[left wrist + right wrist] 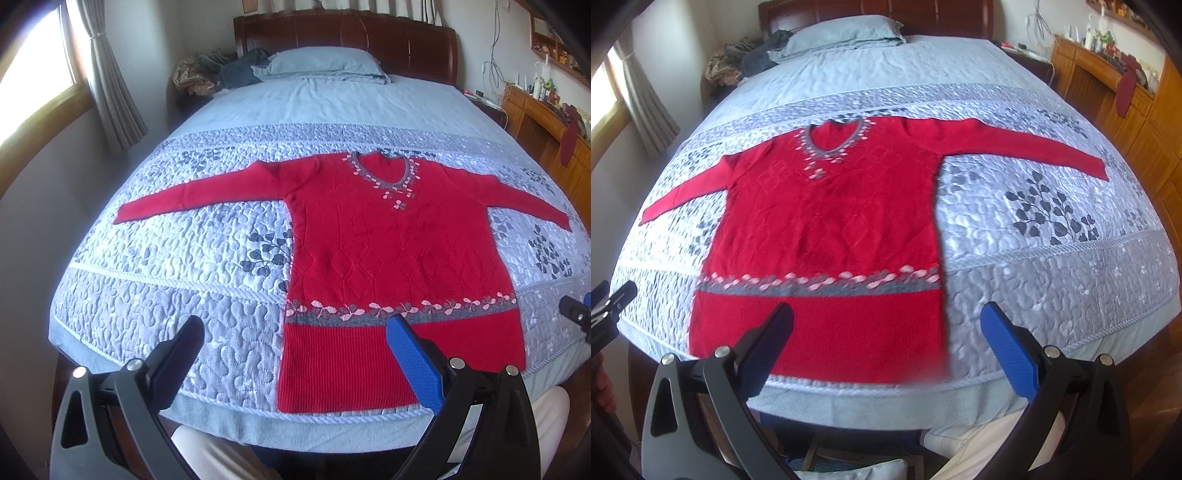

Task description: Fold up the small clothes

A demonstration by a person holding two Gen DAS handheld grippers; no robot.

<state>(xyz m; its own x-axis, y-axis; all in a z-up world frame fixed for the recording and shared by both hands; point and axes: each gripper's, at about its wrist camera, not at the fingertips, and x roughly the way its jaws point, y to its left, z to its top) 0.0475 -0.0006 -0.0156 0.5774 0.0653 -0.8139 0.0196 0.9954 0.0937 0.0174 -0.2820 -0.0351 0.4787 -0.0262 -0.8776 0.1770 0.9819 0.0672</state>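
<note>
A red knitted sweater lies flat on the bed, front up, both sleeves spread out to the sides, hem toward me. It has a grey V-neck trim and a grey band with pink flowers above the ribbed hem. My left gripper hovers open over the hem's left corner at the bed's near edge, holding nothing. My right gripper hovers open over the hem's right corner, also with nothing between its fingers. Each gripper shows at the edge of the other's view.
The bed carries a light blue quilted cover with dark leaf prints. A pillow and a pile of clothes lie at the headboard. Wooden cabinets stand to the right, a curtained window to the left. A person's light trousers show below.
</note>
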